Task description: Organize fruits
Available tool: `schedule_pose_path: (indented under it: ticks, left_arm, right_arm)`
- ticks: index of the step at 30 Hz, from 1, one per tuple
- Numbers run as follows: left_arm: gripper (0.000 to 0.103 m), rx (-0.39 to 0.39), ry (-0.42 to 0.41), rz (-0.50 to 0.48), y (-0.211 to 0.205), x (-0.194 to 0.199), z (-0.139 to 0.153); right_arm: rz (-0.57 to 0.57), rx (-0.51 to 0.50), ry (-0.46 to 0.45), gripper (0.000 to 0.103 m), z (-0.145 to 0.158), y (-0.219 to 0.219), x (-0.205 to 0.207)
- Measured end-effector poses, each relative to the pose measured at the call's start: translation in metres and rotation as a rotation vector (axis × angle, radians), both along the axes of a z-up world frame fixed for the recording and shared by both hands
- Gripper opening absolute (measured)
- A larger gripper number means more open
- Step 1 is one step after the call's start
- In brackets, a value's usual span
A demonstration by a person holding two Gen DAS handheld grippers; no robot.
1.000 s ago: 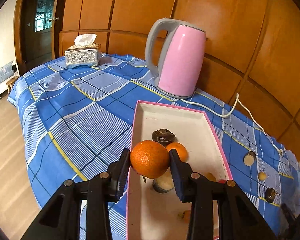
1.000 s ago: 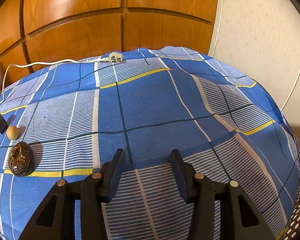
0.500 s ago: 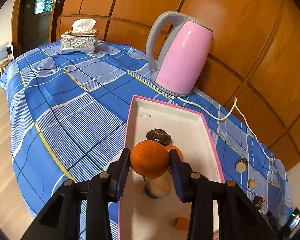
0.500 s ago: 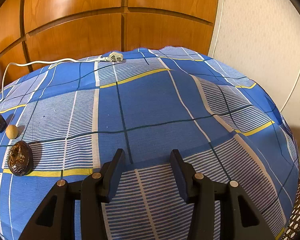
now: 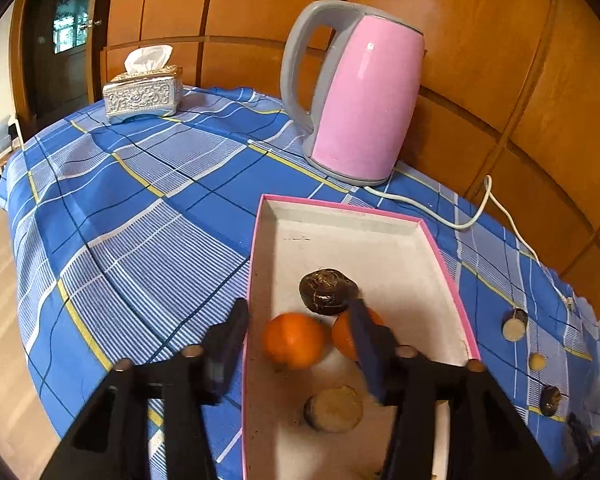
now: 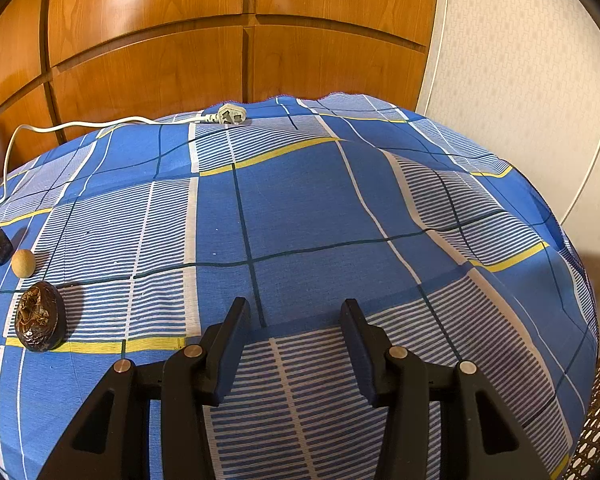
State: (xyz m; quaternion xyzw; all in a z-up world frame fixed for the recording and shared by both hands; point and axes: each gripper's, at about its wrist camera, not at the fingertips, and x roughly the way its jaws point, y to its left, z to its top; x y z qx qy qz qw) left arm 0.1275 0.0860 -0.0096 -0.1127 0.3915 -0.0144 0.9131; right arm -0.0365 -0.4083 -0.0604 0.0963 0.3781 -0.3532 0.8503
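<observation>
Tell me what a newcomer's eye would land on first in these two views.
Probably the tall pink kettle standing at the back of the blue checked tablecloth, against the wood panelling. Next, the pink-rimmed tray in front of it, where an orange lies between the open fingers of the left gripper. In the right wrist view, a dark wrinkled fruit lies at the cloth's left edge.

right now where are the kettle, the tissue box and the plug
kettle point(image 5: 366, 104), left wrist view, on its pink body
tissue box point(image 5: 142, 94), left wrist view, on its silver front
plug point(image 6: 231, 114), right wrist view, on its white head
</observation>
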Motion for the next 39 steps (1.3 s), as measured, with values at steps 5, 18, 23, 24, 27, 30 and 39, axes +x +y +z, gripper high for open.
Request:
schedule_pose_path:
  ticks: [5,18,23,24,27,30,39]
  left_arm:
    - [0.060,0.033,-0.026,0.032,0.001,-0.014,0.002]
    - [0.078,0.072,-0.026,0.120,-0.001,-0.075,-0.004]
    - [0.082,0.077,-0.005,0.108,-0.008,-0.087,-0.013]
    - [0.082,0.076,0.002,0.103,-0.010,-0.089,-0.015]
    - [0.082,0.079,0.011,0.083,-0.017,-0.092,-0.018]
    - [0.082,0.084,0.017,0.064,-0.022,-0.095,-0.020]
    - [0.085,0.084,0.032,0.047,-0.026,-0.097,-0.025]
  right_arm:
    - [0.000,-0.002,0.001,0.048,0.000,0.000,0.000]
    - [0.000,-0.001,-0.001,0.048,0.000,0.000,0.000]
    - [-0.001,-0.002,-0.001,0.048,0.000,0.000,0.000]
    - [-0.001,-0.002,-0.001,0.048,0.000,0.000,0.000]
    - [-0.001,-0.002,-0.001,0.048,0.000,0.001,0.000]
    - [-0.001,-0.001,-0.001,0.048,0.000,0.001,0.000]
    - [-0.001,-0.002,-0.001,0.048,0.000,0.000,0.000]
